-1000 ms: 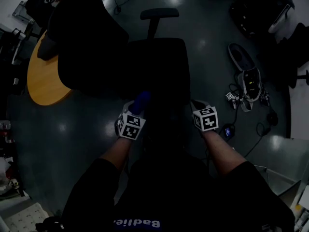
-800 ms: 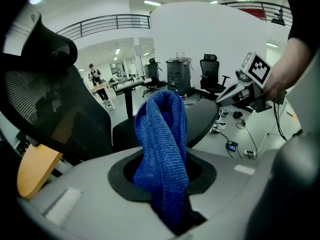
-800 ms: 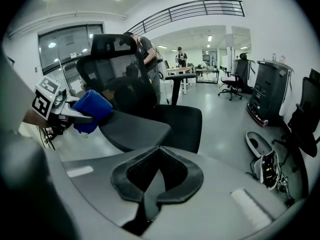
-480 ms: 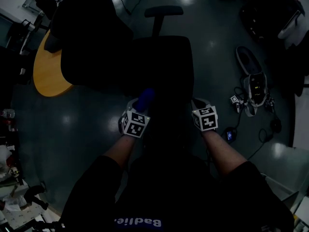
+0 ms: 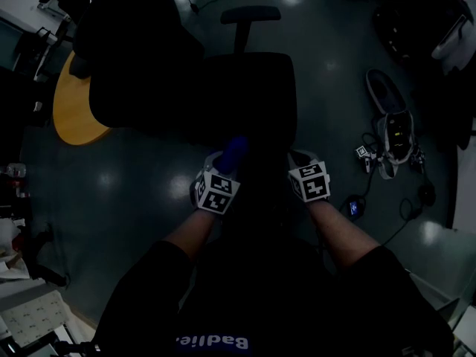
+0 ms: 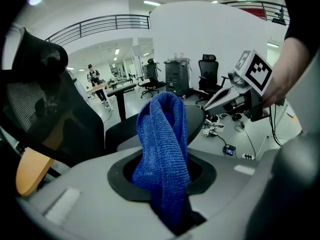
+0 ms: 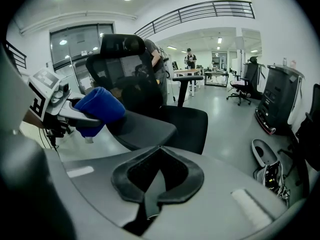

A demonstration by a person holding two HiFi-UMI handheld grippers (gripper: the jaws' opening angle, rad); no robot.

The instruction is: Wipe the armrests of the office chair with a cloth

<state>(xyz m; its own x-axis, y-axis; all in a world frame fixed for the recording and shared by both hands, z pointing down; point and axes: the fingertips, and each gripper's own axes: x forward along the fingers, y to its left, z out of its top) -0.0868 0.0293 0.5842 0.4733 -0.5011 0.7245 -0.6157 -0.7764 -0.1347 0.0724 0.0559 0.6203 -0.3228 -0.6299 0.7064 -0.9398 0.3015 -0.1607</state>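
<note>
A black office chair stands side-on before me, its back to the left and its far armrest at the top. The near armrest is a dark pad lying between my two grippers. My left gripper is shut on a blue knitted cloth, which sticks up out of the jaws just left of that pad. The cloth also shows in the head view. My right gripper hangs at the pad's right side, jaws shut and empty.
A round wooden table sits left of the chair back. On the floor to the right lie an open case, cables and a small lit device. More chairs, desks and distant people stand across the hall.
My left gripper and the cloth have shifted a little to the right, closer to the near armrest. The right gripper has edged slightly left.
</note>
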